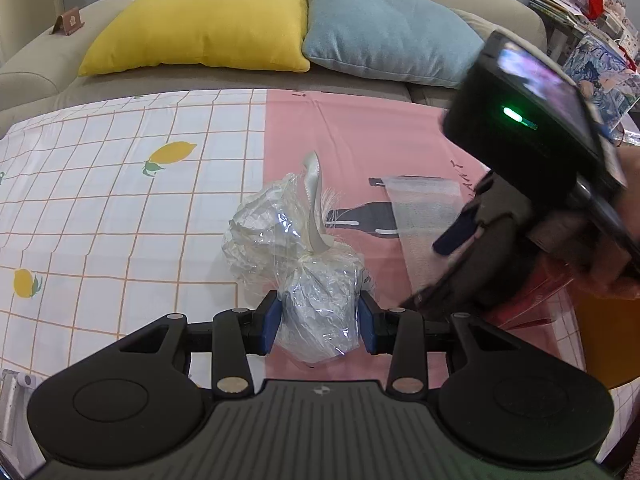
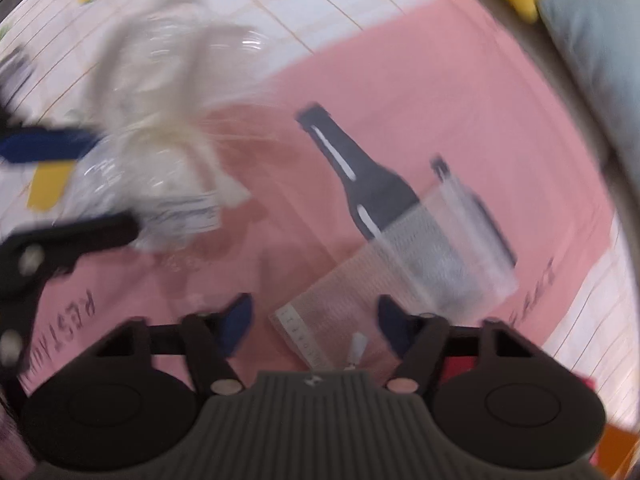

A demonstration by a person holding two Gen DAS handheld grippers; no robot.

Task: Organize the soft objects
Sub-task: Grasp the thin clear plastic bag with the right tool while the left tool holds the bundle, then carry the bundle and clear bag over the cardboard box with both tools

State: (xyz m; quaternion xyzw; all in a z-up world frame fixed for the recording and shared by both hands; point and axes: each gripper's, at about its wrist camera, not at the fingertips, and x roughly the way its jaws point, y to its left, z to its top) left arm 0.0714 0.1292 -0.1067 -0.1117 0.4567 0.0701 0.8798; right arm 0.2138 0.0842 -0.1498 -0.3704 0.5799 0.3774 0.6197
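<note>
Left gripper (image 1: 318,322) is clenching crinkly cellophane bundle (image 1: 296,256): light, slippery; right gripper (image 2: 316,320), released, is hovering over mesh pouch (image 2: 400,276) at 3 o'clock.

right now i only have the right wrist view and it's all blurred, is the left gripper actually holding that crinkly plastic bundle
Observer: Yes. In the left wrist view the left gripper is closed on the plastic-wrapped bundle, blue pads pressed against both sides.
Operator: is it tied at the top
Observer: A white ribbon stands up from its cinched neck.
Operator: where's my gripper relative to it
Observer: The right gripper is to the bundle's right, over the mesh pouch, jaws open and empty.
Operator: anything behind the table
Observer: A yellow cushion and a blue cushion lie side by side on a sofa.
</note>
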